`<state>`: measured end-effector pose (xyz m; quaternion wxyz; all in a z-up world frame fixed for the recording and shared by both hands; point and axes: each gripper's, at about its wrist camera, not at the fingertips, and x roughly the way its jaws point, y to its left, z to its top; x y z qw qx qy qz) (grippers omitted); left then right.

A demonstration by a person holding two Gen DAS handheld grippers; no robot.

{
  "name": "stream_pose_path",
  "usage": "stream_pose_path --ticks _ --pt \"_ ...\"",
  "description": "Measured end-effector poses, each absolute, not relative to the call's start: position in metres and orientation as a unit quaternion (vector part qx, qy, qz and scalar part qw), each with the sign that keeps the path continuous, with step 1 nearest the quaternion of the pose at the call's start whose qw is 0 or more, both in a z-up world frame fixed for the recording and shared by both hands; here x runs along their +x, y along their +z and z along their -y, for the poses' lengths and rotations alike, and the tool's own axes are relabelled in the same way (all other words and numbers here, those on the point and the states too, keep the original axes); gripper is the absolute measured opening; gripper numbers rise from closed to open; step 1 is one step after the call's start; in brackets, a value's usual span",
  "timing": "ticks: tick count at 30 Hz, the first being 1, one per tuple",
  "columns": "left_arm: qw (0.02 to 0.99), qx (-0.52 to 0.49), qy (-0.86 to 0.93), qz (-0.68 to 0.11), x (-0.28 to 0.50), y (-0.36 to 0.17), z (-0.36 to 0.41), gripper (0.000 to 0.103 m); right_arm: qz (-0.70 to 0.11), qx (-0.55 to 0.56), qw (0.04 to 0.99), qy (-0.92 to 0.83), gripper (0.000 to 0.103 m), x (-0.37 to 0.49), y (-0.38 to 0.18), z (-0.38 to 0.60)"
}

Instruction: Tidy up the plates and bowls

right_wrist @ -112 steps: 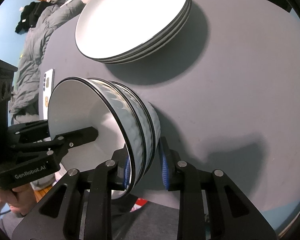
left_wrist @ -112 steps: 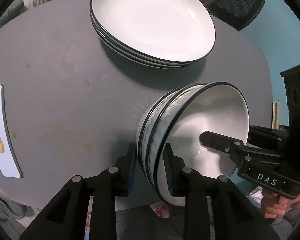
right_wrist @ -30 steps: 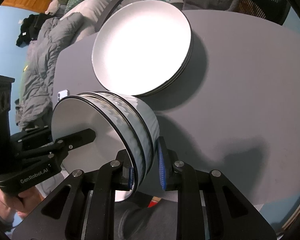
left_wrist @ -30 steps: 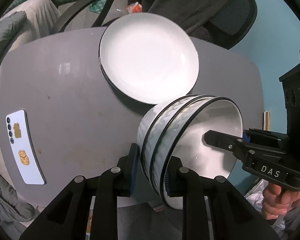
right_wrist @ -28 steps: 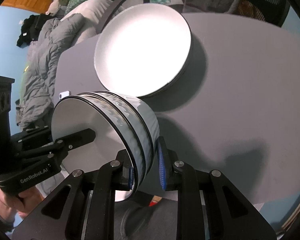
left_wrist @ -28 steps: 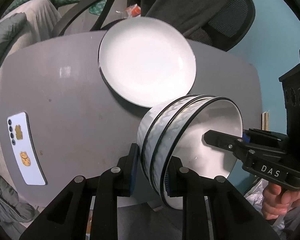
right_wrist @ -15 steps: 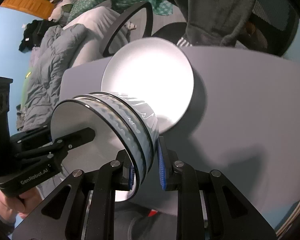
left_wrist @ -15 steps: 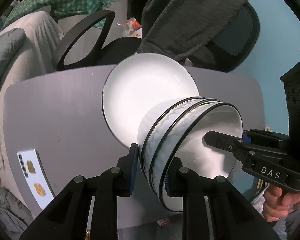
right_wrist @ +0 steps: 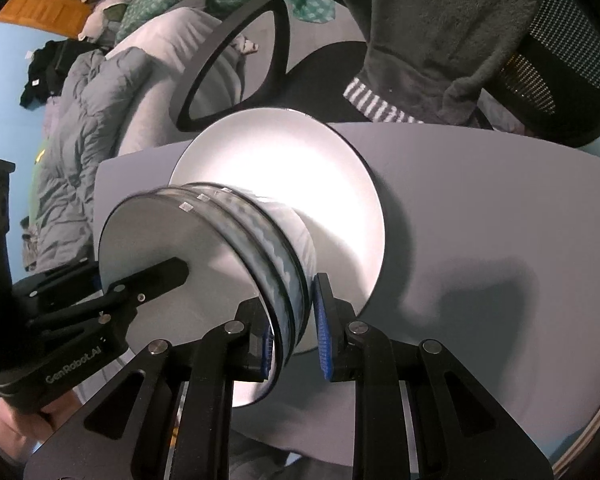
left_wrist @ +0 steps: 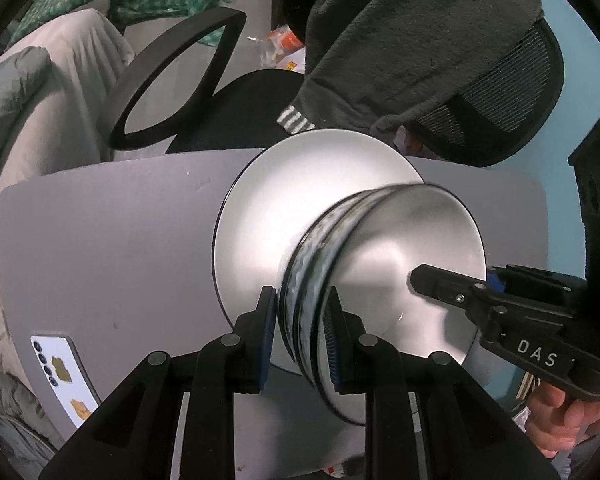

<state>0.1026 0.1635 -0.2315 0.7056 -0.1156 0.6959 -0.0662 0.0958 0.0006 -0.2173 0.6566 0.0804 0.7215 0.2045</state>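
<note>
A nested stack of glossy white bowls [left_wrist: 384, 280], with thin black rims and a wavy ribbed pattern on the outside, is held tipped on its side in the air above a grey matte table [left_wrist: 120, 248]. Behind the bowls, a round white plate [left_wrist: 284, 200] with a dark edge lies flat on the table (how many plates are stacked there cannot be told).

The left gripper [left_wrist: 300, 332] reaches forward, its blue ribbed pads nearly closed and pinching the rim of the bowls from one side. The right gripper [right_wrist: 294, 332] clamps the opposite rim in the same way, one finger inside the top bowl and one outside. A bare hand [left_wrist: 560, 416] grips the right gripper's handle.

A white phone [left_wrist: 62, 376] lies face down near the table's edge. Beyond the table stands a black mesh chair [left_wrist: 512, 92] draped with dark fleece.
</note>
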Motion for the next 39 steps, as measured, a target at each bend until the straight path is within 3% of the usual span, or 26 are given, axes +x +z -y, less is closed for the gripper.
stream_pose_path --ticks 7,11,15,17,19,24,26,29,37,39 --pt "0.707 -0.113 -0.065 -0.695 0.104 -0.235 -0.163 0.023 -0.723 0.059 0.658 0.203 0.022 0.101 -0.216 -0.008" --pt "0.712 -0.12 -0.072 -0.688 0.101 -0.235 -0.162 0.033 -0.719 0.061 0.659 0.209 0.03 0.101 -0.215 -0.01" --pt "0.719 -0.113 -0.054 -0.683 0.096 -0.234 -0.163 0.044 -0.716 0.056 0.663 0.21 0.032 0.1 -0.215 -0.011" --pt "0.725 -0.112 -0.04 -0.678 0.09 -0.228 -0.167 0.047 -0.713 0.039 0.67 0.202 0.047 0.1 -0.213 -0.01" --pt "0.732 -0.108 -0.031 -0.672 0.086 -0.22 -0.17 0.05 -0.704 0.03 0.682 0.197 0.05 0.098 -0.205 -0.009" --pt "0.763 -0.101 -0.009 -0.638 0.075 -0.179 -0.179 0.069 -0.683 0.011 0.705 0.191 0.058 0.092 -0.176 -0.005" --pt "0.778 -0.096 -0.006 -0.621 0.071 -0.158 -0.18 0.069 -0.664 0.0 0.723 0.192 0.065 0.087 -0.155 -0.004" --pt "0.797 -0.084 -0.003 -0.598 0.063 -0.126 -0.179 0.079 -0.64 -0.008 0.743 0.196 0.066 0.079 -0.125 -0.003" --pt "0.834 -0.045 -0.012 -0.55 0.038 -0.056 -0.169 0.081 -0.592 0.019 0.779 0.204 0.067 0.058 -0.052 -0.001" --pt "0.841 -0.037 -0.014 -0.539 0.032 -0.042 -0.167 0.087 -0.582 0.018 0.787 0.203 0.067 0.055 -0.04 -0.001"
